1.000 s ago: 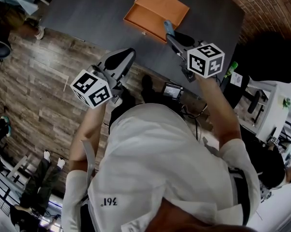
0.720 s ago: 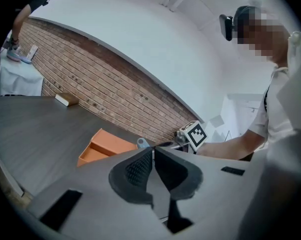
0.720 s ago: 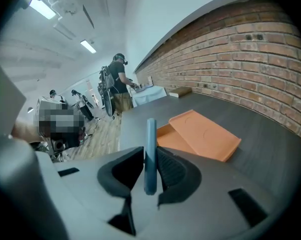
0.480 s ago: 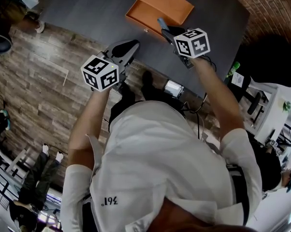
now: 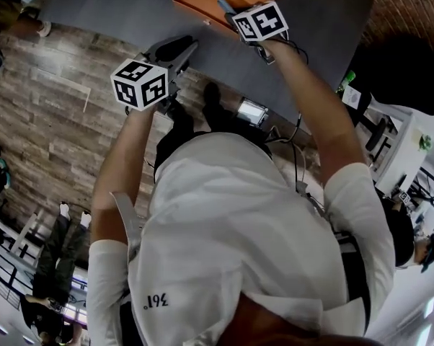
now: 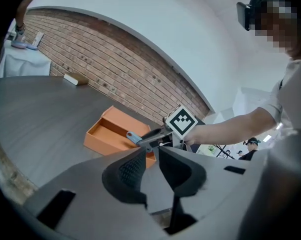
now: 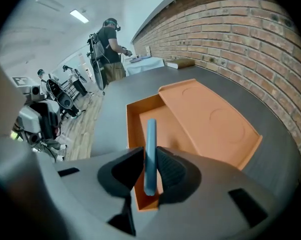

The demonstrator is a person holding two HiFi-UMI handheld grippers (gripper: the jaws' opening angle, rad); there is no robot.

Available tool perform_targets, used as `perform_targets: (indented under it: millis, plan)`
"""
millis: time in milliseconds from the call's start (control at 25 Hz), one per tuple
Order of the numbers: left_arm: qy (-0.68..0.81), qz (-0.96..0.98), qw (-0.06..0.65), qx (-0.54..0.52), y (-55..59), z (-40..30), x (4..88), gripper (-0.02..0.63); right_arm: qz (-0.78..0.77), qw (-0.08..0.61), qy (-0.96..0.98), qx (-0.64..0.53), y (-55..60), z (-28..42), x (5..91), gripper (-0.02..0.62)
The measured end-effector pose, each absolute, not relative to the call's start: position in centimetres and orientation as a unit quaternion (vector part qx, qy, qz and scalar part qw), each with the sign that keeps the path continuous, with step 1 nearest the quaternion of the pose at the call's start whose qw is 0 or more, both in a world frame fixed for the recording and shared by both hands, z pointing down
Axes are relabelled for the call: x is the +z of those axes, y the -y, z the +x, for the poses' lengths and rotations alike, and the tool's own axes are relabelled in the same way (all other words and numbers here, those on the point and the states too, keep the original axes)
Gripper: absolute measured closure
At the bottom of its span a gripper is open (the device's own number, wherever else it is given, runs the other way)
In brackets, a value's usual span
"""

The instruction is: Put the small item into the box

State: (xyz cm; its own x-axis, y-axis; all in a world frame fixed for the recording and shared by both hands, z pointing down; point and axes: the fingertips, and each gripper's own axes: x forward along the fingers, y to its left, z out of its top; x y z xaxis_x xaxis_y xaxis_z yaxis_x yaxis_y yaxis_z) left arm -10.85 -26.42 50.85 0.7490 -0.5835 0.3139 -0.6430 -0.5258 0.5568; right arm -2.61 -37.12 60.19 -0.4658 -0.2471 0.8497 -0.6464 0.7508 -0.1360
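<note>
Orange box point(image 7: 166, 126); slim blue item point(image 7: 150, 151); dark grey table point(image 7: 115, 96); red brick wall point(image 7: 230, 24).

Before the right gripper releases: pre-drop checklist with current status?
1. blue item clamped between the jaws of the right gripper: ok.
2. orange box open, lid lying flat beside it: ok.
3. Item's tip aimed over the box's bare floor: ok.
4. Item low enough inside the walls to drop safely: cannot tell.
5. left gripper open, empty, back from the box: ok.
</note>
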Motion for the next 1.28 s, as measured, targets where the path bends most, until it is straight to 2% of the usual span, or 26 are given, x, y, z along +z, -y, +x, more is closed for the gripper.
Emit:
perform_targets:
  millis: [520,880,1280]
  plan:
    - [0.346,0.862,0.367,0.049,25.9,-9.8,51.8,0.528,0.247,0.547,0.778,0.183,38.6,-4.5,64.0,0.500]
    - [0.342,0.859,0.378,0.048,25.7,-9.6,51.9,0.528,0.245,0.559,0.769,0.189,38.9,-4.6,65.0,0.500]
    - [0.339,0.860,0.379,0.045,26.2,-9.5,51.5,0.528,0.261,0.533,0.777,0.209,39.2,-5.2,64.7,0.471]
